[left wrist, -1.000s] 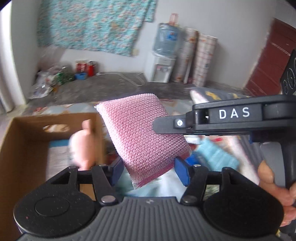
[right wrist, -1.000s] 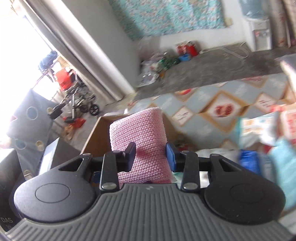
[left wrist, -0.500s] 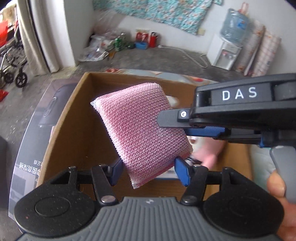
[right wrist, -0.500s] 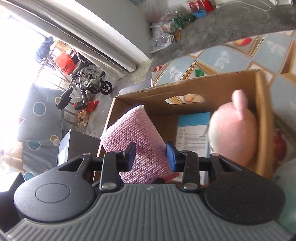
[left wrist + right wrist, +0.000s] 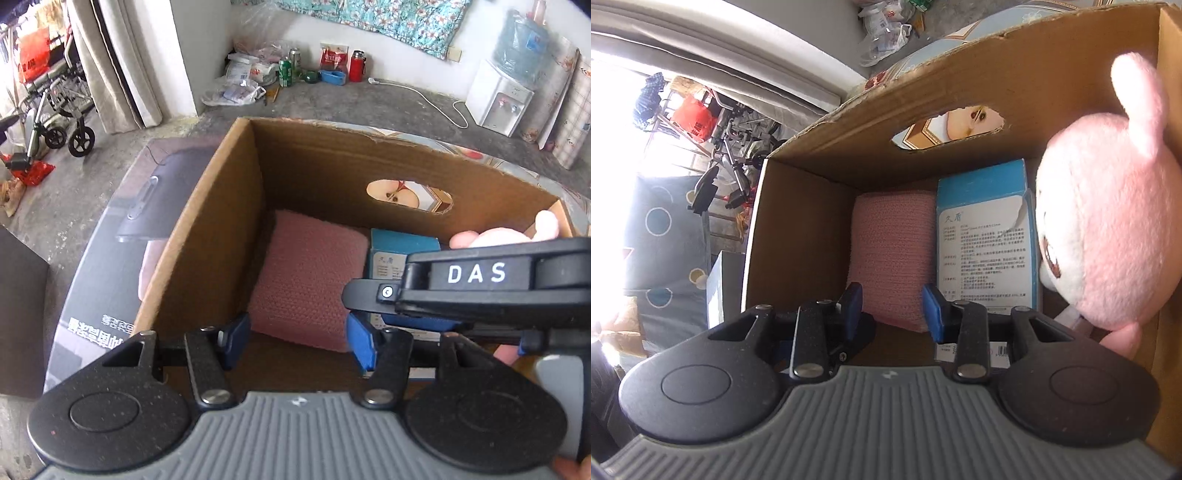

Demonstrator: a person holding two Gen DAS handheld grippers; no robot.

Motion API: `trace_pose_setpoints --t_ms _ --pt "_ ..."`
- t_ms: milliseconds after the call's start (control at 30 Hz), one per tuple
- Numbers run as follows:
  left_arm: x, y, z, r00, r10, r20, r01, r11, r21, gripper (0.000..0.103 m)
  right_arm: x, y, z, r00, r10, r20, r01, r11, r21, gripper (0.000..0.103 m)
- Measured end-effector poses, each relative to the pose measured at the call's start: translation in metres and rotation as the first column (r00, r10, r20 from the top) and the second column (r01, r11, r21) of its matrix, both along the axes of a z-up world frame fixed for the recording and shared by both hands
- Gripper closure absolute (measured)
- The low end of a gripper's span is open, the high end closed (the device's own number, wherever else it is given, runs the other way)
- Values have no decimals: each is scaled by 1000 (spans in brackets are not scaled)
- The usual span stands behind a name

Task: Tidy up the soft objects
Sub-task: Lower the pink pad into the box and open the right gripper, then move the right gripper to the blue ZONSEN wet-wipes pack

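Your right gripper [image 5: 369, 295] hides most of blue box [image 5: 402, 245] and pink plush toy [image 5: 498, 236] in left wrist view. Plush toy [image 5: 1108, 229] cut by right frame edge in right wrist view. Box print [image 5: 982, 251] too small to read. Sponge [image 5: 892, 258] near edge hidden behind pads.
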State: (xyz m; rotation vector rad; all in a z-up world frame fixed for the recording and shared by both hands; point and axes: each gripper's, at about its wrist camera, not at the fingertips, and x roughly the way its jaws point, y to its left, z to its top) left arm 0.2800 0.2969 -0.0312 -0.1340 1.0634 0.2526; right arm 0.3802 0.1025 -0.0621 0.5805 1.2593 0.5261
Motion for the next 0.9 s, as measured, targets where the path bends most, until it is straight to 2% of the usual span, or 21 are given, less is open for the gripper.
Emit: trace_pose_setpoints --t_ms 133,233,400,500,600,700,900 --pt "-7 -1 7 1000 12 16 -12 1000 -2 42 -5 -5 10 1000 2 18 -2 1000 8 67" --pt "-17 -7 18 999 8 45 -8 1000 -11 37 -18 -16 29 998 4 60 -5 1000 14 67" --pt "-46 -36 45 991 -61 121 64 998 -22 26 -46 -51 75 985 18 171 -24 999 29 60" --pt "-66 -61 63 980 -111 163 116 993 -27 25 -72 -79 102 970 26 242 -35 999 33 57" --pt "-90 -88 83 961 -157 226 171 984 -46 18 -102 -115 125 949 28 313 -35 999 16 53" --pt "-112 -117 97 937 -196 288 225 972 -69 16 -133 -163 145 927 17 373 -14 1000 -13 51" --pt "-133 -190 107 892 -296 341 345 934 -90 16 -178 -260 164 892 -38 450 111 984 -138 49"
